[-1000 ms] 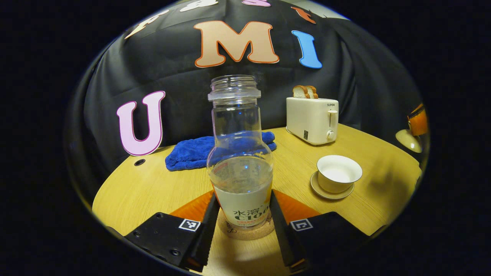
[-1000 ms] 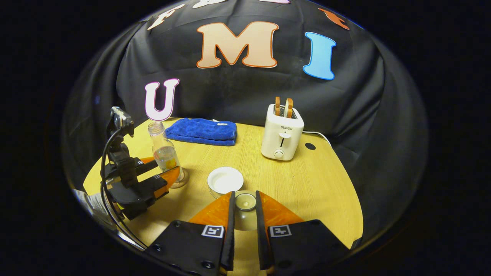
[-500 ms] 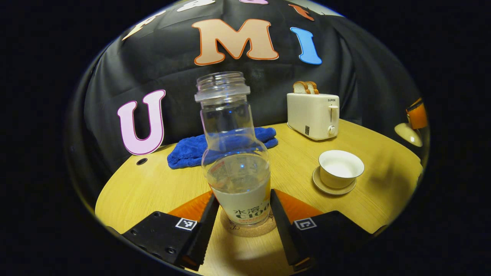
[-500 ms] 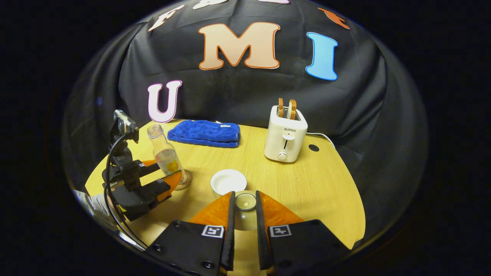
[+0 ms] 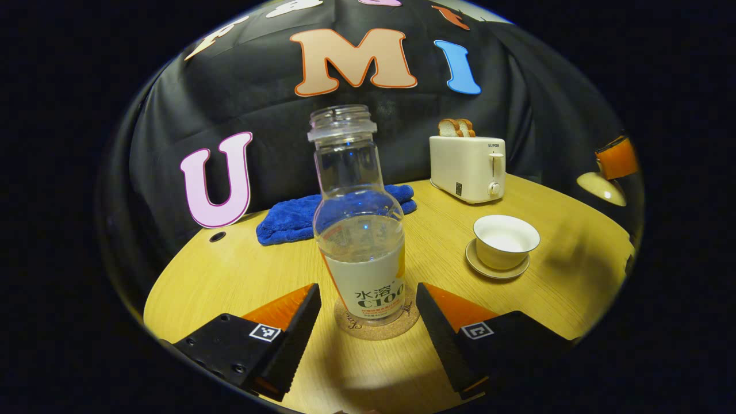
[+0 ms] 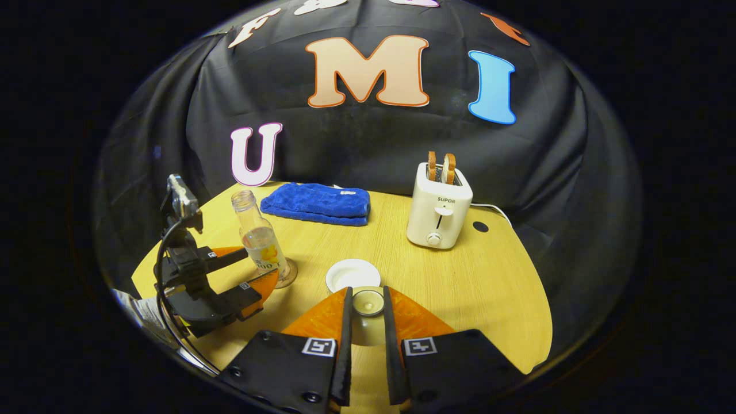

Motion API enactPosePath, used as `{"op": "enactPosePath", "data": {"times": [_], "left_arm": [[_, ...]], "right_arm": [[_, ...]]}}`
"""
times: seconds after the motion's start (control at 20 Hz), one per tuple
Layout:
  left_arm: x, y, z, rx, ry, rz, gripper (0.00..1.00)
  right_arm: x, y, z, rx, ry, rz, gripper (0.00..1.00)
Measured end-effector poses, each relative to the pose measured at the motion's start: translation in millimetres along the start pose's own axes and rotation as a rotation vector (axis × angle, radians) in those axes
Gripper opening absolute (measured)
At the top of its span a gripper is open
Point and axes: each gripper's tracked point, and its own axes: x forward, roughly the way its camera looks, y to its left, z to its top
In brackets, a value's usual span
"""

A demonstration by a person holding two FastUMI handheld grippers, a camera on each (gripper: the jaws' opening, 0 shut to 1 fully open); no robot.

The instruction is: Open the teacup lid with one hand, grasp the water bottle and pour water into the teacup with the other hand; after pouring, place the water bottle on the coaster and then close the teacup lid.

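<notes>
With the water bottle [image 5: 361, 230] upright on the coaster [image 5: 376, 319], left tongs [image 5: 368, 322] gape empty, while right tongs [image 6: 365, 310] pinch the lid [image 6: 368, 302], ready for the teacup [image 6: 352, 275]

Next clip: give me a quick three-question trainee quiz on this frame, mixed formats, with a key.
1. True or false: the water bottle stands upright on the cork coaster.
2. Multiple choice: the left gripper is (A) shut on the bottle, (B) open with its fingers apart from the bottle, (C) holding the blue towel.
3. Fill in: the right gripper holds the teacup ____ above the open teacup.

Key
1. True; it rests on the coaster, mouth uncapped.
2. B; table shows between each finger and the bottle.
3. lid; both fingers press on its knob.
</notes>
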Motion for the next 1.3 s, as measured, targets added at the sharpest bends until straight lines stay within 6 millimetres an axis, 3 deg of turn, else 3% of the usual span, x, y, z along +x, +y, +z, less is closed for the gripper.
{"op": "enactPosePath", "data": {"times": [0.45, 0.95, 1.3], "left_arm": [[-45.8, 14.8, 36.5, 0.005, -0.063, 0.039, 0.96], [-88.7, 37.2, 75.3, 0.001, -0.128, 0.111, 0.96], [-108.6, 47.8, 78.6, -0.022, -0.131, 0.153, 0.96]], "right_arm": [[35.3, 14.0, 14.5, 0.052, -0.023, 0.070, 0.29], [82.2, 14.9, 12.3, 0.080, -0.032, 0.109, 0.29], [110.4, 20.5, -1.9, 0.079, -0.021, 0.121, 0.27]]}}
